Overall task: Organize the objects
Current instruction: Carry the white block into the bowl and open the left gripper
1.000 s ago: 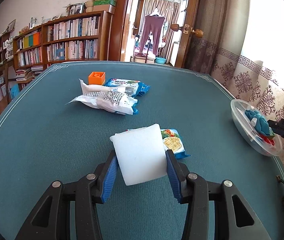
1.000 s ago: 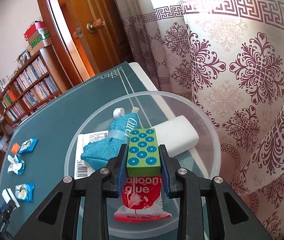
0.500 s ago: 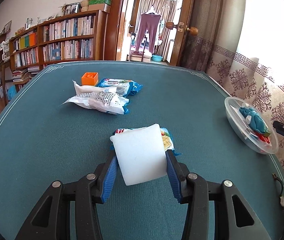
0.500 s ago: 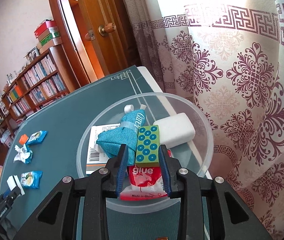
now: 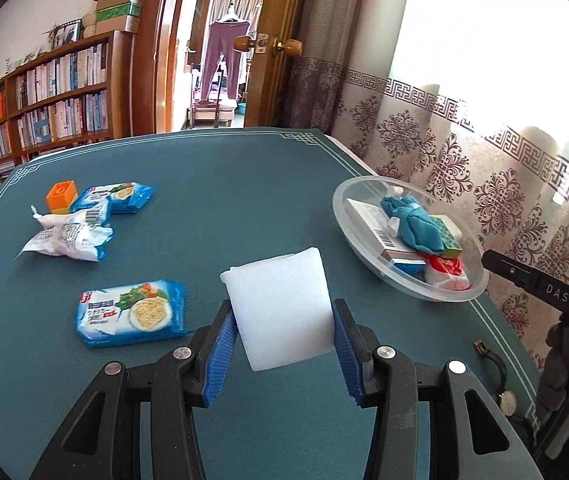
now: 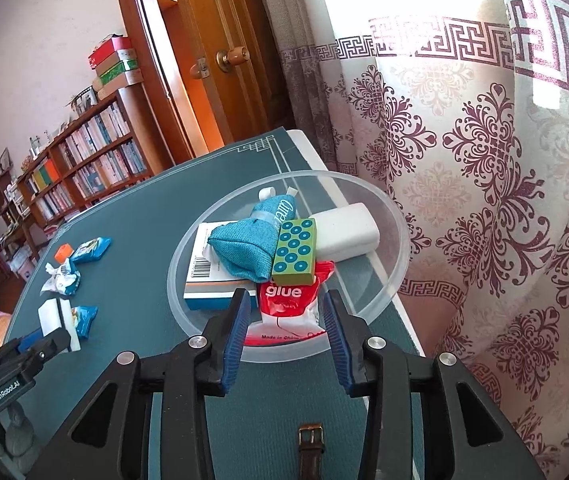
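Bowl holds five items, block just released; right tool opening, empty; left tool clamps sponge; snacks, cube remain on desk.

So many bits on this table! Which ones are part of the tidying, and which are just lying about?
Part of the tidying: white sponge block in the left gripper, clear bowl, green dotted block, cracker packets, orange block.

Just lying about: wristwatch, bookshelf, curtain.

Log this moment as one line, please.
left gripper: shut on white sponge | right gripper: open, just released green block in clear bowl
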The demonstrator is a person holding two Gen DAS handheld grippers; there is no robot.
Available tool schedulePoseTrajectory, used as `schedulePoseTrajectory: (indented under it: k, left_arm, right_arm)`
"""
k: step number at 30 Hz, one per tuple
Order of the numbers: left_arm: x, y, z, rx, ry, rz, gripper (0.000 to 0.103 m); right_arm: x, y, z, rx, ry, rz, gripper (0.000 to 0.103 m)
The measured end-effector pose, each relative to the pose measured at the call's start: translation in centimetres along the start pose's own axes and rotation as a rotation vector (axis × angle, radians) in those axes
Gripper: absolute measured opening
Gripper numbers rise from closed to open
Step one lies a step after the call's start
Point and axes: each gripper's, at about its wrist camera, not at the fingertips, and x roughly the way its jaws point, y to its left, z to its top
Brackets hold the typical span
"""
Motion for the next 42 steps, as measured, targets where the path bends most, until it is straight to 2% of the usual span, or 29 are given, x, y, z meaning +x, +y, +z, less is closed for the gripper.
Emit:
schedulePoseTrajectory:
  k: [8,14,22,33,34,35,38,42]
  left_arm:
    - [2.4,-5.4,1.9,0.085,0.024,-0.088,0.05]
    - [5.0,-7.4,3.1,0.057,0.094,-0.169,0.05]
    - [7.3,-9.8,4.2,0.073,0.126,-0.213,0.05]
    - [10.1,-11.4,4.0,0.127,0.143,-0.232,0.051]
    - [10.1,-11.4,3.9,0.128,0.139,-0.232,0.055]
    - [10.0,-11.4,3.9,0.13,0.134,-0.232,0.065]
    - [9.4,-11.1,4.0,0.12,0.1,-0.194,0.082]
    - [9.1,-9.9,4.2,0.092,0.105,-0.208,0.085]
  right_arm:
    - [-0.5,-1.1,0.0,0.008,-0.004,0.01,0.04]
    - [-0.1,-1.9,-0.2,0.037,0.009,0.02,0.04]
    - [0.0,-2.5,0.0,0.054,0.005,0.025,0.04]
    - [0.5,-3.1,0.0,0.067,0.017,0.031,0.04]
    - [0.6,-3.1,0.0,0.068,0.018,0.031,0.04]
    - [0.6,-3.1,-0.1,0.068,0.019,0.03,0.04]
    - [0.6,-3.2,-0.1,0.073,0.018,0.029,0.04]
    - [0.3,-3.0,0.0,0.069,0.011,0.029,0.04]
